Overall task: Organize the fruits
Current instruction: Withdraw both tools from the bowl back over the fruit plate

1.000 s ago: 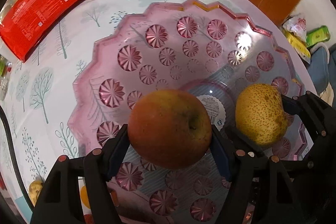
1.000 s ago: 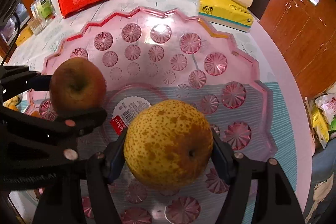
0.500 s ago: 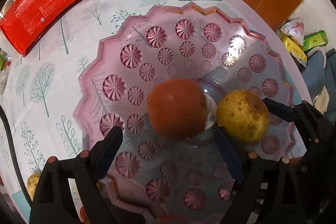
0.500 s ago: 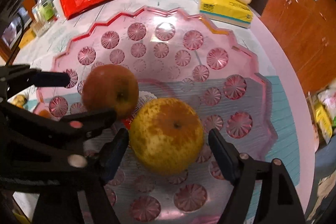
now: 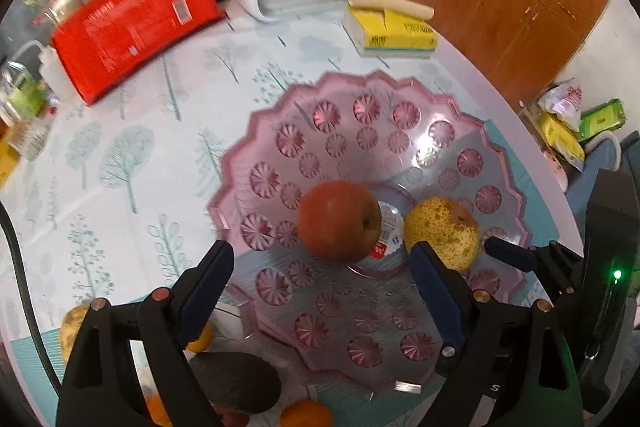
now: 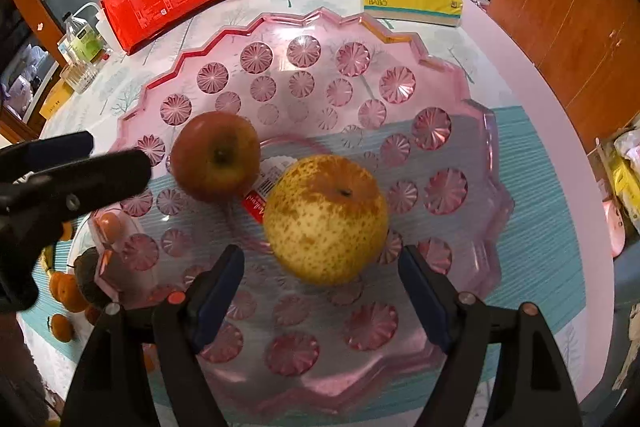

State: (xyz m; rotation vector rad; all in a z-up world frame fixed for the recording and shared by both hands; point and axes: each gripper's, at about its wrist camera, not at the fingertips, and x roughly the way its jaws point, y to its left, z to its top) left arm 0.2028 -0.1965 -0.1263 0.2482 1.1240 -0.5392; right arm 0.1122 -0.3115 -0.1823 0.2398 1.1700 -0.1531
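the apple (image 5: 339, 221) and the pear (image 6: 326, 219) sit in the middle of the pink plate (image 6: 460, 99), just beside each other, a label on the plate floor showing between them. my left gripper (image 5: 322, 285) hangs above the apple, jaws wide, nothing held. my right gripper (image 6: 320, 285) hangs above the pear, jaws wide, pads clear of it. small oranges (image 6: 66, 291) and a dark avocado (image 5: 236, 383) lie on the tablecloth (image 5: 120, 155) outside the rim.

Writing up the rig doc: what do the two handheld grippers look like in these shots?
Both match: the left gripper and right gripper have black plastic arms, dark blue pads on the fingers, and copper-coloured rivets. A black cable runs beside the left. The right one's body shows a green light.
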